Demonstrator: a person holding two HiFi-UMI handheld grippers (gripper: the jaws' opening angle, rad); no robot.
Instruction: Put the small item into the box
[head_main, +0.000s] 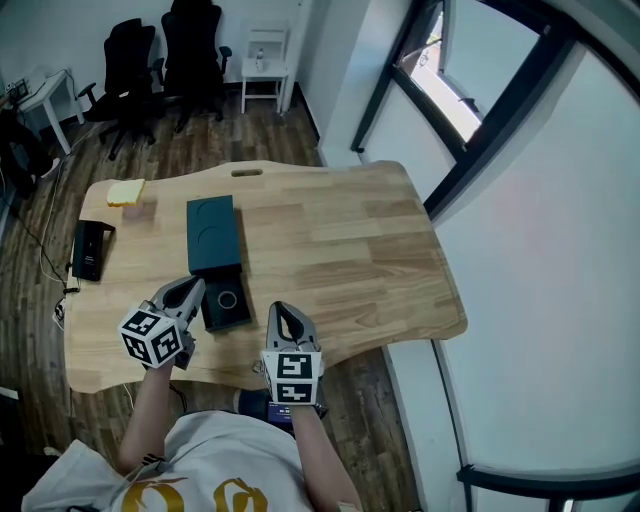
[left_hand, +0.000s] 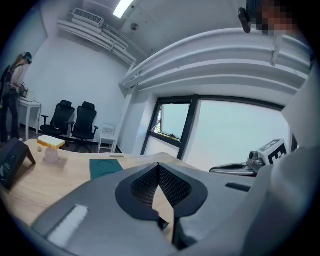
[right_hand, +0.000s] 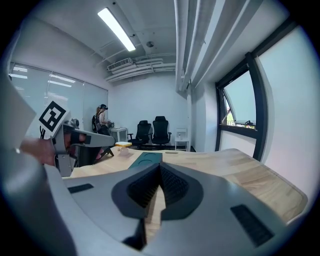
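A dark teal flat box part (head_main: 211, 233) lies on the wooden table (head_main: 340, 240). Against its near end sits a black open tray (head_main: 226, 305) with a round ring shape inside. A small pinkish item (head_main: 140, 210) rests at the far left, beside a yellow block (head_main: 126, 192). My left gripper (head_main: 190, 290) hovers just left of the black tray, shut and holding nothing. My right gripper (head_main: 281, 312) is right of the tray near the front edge, also shut and holding nothing. In the left gripper view the pads (left_hand: 150, 185) meet, with the teal part (left_hand: 105, 167) beyond them.
A black device (head_main: 90, 250) lies near the table's left edge. Office chairs (head_main: 165, 55) and a small white table (head_main: 265, 75) stand behind the table. A window wall runs along the right. A person (right_hand: 101, 117) stands far off.
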